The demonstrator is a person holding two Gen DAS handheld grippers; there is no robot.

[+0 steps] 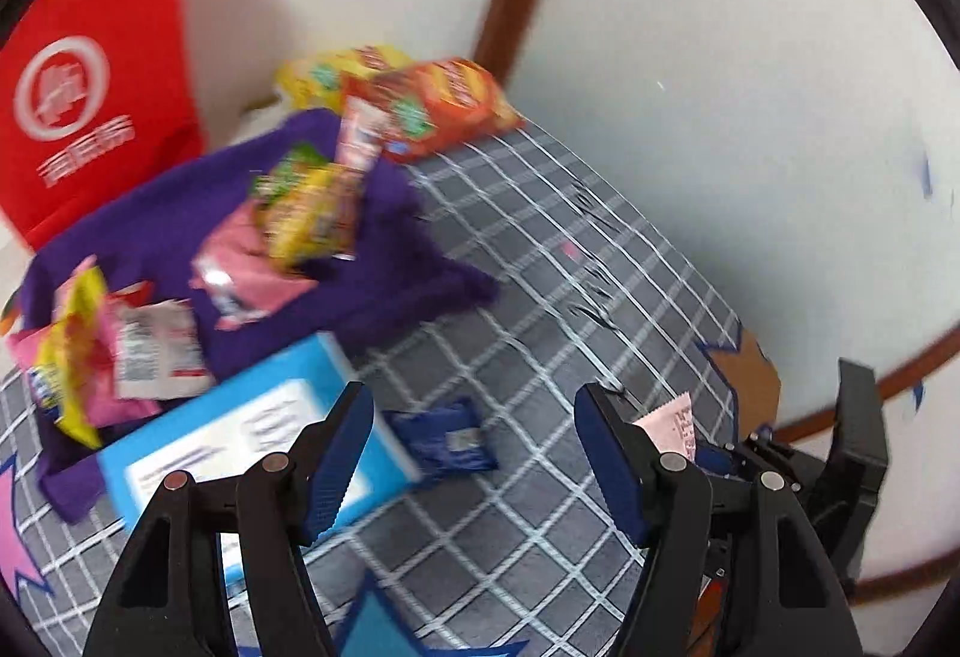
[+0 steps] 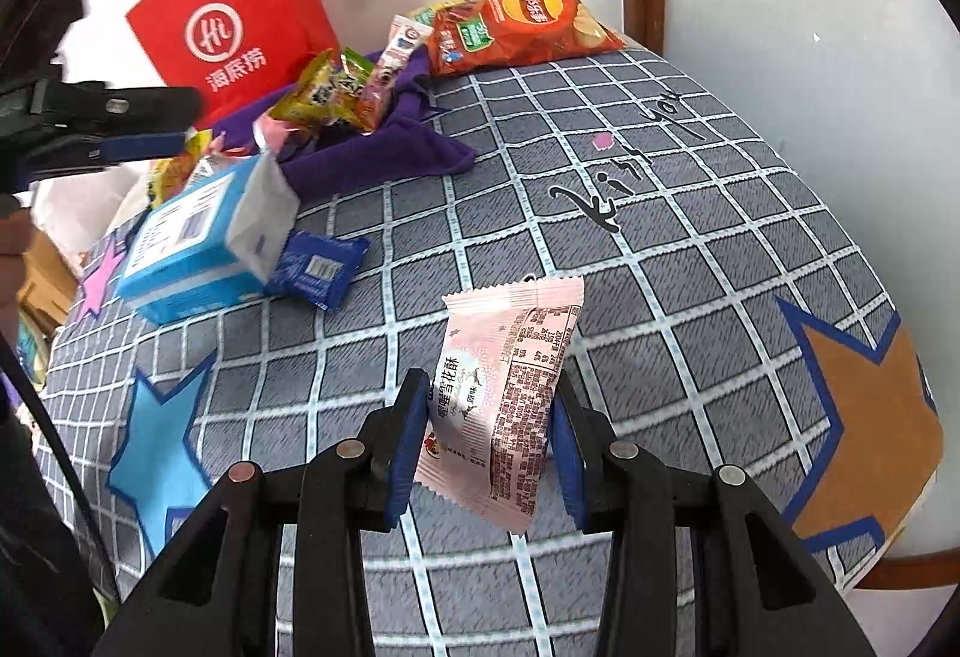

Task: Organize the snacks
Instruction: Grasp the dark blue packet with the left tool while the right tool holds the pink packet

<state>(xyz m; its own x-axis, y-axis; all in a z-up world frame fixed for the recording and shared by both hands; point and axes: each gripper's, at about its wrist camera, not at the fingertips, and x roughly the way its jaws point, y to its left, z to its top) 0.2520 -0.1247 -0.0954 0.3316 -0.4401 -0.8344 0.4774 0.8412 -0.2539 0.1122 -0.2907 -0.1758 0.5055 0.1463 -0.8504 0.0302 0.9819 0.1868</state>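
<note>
**Right jaws clamp a pink snack packet; left jaws stand apart and empty**

Left wrist view: the left gripper (image 1: pixel 474 453) fills the lower frame, its blue-padded jaws well apart with nothing between them. Beyond them a small dark blue packet (image 1: pixel 447 438) lies on the grey checked worktop (image 1: pixel 540 297), touching a light blue tissue pack (image 1: pixel 264 417) at lower left. Further up left, loose snack packets (image 1: pixel 306 213) sit on a purple cloth (image 1: pixel 384 291), with a red paper bag (image 1: pixel 102 75) behind and an orange chip bag (image 1: pixel 444 111) at upper centre. The picture is blurred.

Right wrist view: the right gripper (image 2: pixel 489 453) at lower centre has its jaws pressed on both sides of a pink snack packet (image 2: pixel 510 387), which stands up off the checked cloth. The left gripper (image 2: pixel 120 129) shows at the left edge, above the tissue pack (image 2: pixel 198 249).
</note>
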